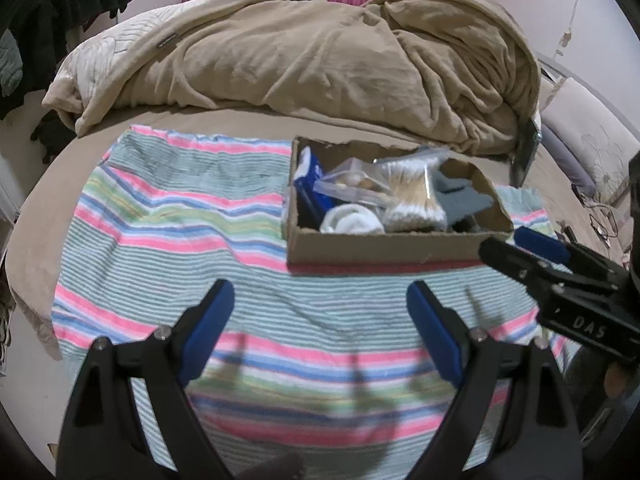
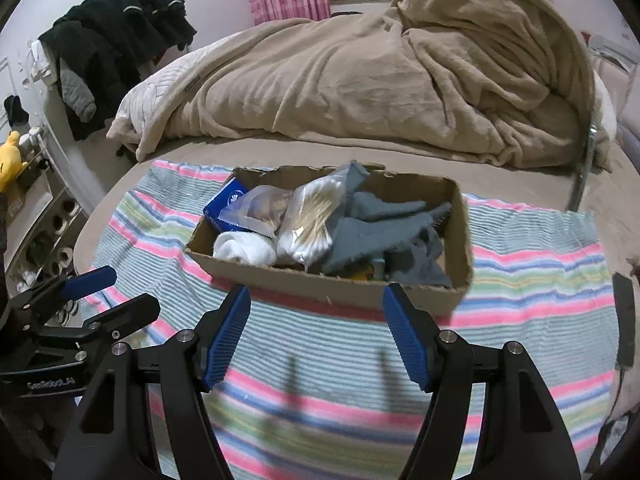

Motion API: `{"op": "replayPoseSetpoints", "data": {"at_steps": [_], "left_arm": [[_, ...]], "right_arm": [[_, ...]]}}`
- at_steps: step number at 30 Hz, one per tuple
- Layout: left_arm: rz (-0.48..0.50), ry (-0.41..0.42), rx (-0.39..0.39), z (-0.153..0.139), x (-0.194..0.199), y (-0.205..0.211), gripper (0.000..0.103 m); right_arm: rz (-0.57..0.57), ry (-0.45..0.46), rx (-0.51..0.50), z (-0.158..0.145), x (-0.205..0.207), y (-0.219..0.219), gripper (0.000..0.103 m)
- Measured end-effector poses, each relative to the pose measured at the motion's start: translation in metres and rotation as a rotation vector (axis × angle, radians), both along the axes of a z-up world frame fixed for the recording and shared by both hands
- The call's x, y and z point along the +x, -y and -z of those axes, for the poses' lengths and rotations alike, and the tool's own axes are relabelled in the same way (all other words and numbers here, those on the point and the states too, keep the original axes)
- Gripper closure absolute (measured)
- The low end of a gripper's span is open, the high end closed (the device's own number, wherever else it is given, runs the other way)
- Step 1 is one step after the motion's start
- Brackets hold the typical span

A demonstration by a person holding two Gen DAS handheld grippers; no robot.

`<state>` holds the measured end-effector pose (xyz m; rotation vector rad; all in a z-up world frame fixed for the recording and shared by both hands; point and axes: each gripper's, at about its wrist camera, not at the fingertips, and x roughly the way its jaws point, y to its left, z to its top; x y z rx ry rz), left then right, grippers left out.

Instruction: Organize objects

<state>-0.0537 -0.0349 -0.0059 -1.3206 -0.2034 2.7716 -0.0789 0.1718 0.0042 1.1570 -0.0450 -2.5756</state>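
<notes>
A shallow cardboard box point(image 1: 384, 250) point(image 2: 332, 290) sits on a striped towel point(image 1: 180, 248) point(image 2: 532, 280) on the bed. It holds a blue packet point(image 1: 310, 178) point(image 2: 224, 200), a clear plastic case point(image 1: 352, 184), a bag of cotton swabs point(image 1: 416, 200) point(image 2: 312, 220), a white roll point(image 1: 352, 222) point(image 2: 244, 250) and grey cloths point(image 1: 464, 196) point(image 2: 380, 228). My left gripper point(image 1: 320, 300) is open and empty, hovering over the towel in front of the box. My right gripper point(image 2: 316, 300) is open and empty just before the box's near wall; it shows at the right in the left wrist view point(image 1: 516, 246).
A crumpled tan blanket point(image 1: 320, 60) point(image 2: 400, 72) lies behind the box. Dark clothes point(image 2: 116, 40) hang at the left. A shelf with a yellow toy point(image 2: 10, 160) stands at far left. A dark phone-like thing point(image 2: 624, 320) and cables lie on the towel's right edge.
</notes>
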Motion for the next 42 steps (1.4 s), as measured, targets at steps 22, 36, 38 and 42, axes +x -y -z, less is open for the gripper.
{"op": "replayPoseSetpoints", "data": {"at_steps": [22,36,38,42], "left_arm": [[0.006,-0.044,-0.031,-0.023,0.059,-0.011,0.013],[0.023,-0.098,-0.046,-0.041,0.072,-0.022,0.013],[0.026,-0.097,-0.049,-0.042,0.071,-0.023,0.013],[0.025,-0.097,-0.04,-0.043,0.07,-0.021,0.013]], "right_arm": [[0.015,-0.055,0.006,-0.026,0.071,-0.016,0.027],[0.031,-0.07,-0.017,-0.034,0.084,-0.026,0.027],[0.033,-0.07,-0.018,-0.035,0.084,-0.028,0.027],[0.032,-0.069,-0.011,-0.036,0.082,-0.029,0.027]]}}
